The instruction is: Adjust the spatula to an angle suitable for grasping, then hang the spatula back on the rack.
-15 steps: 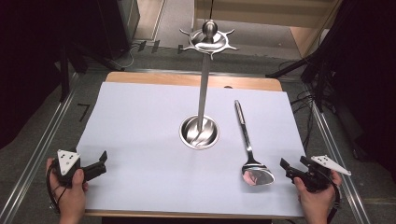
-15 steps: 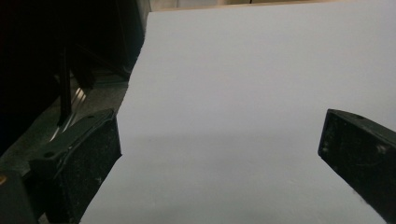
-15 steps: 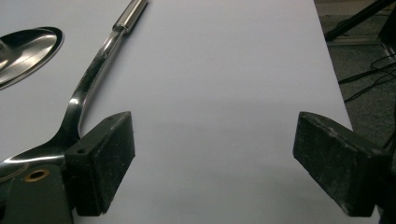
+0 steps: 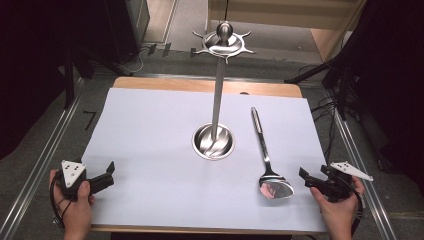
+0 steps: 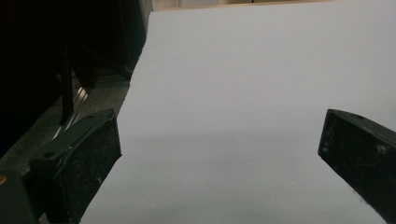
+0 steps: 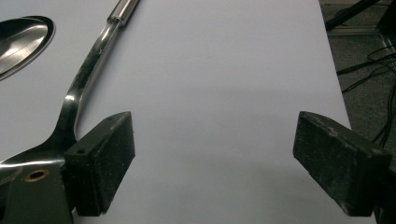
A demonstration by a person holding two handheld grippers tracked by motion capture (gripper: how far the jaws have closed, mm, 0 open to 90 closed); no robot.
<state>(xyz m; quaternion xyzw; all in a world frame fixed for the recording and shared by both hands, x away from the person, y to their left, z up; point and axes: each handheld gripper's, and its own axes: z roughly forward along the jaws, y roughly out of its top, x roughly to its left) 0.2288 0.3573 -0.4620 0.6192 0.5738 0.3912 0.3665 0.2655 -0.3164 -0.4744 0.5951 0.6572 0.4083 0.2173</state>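
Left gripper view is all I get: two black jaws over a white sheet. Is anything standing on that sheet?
Observer: Yes. A tall steel stand with hooks on top rises from a round base at the middle of the sheet.
Operator: Anything else?
Observer: A large steel spoon lies flat to the right of the stand, with its bowl toward the person.
Operator: Is anyone holding it?
Observer: No. The right gripper is open just right of the spoon's bowl, with nothing between its jaws.
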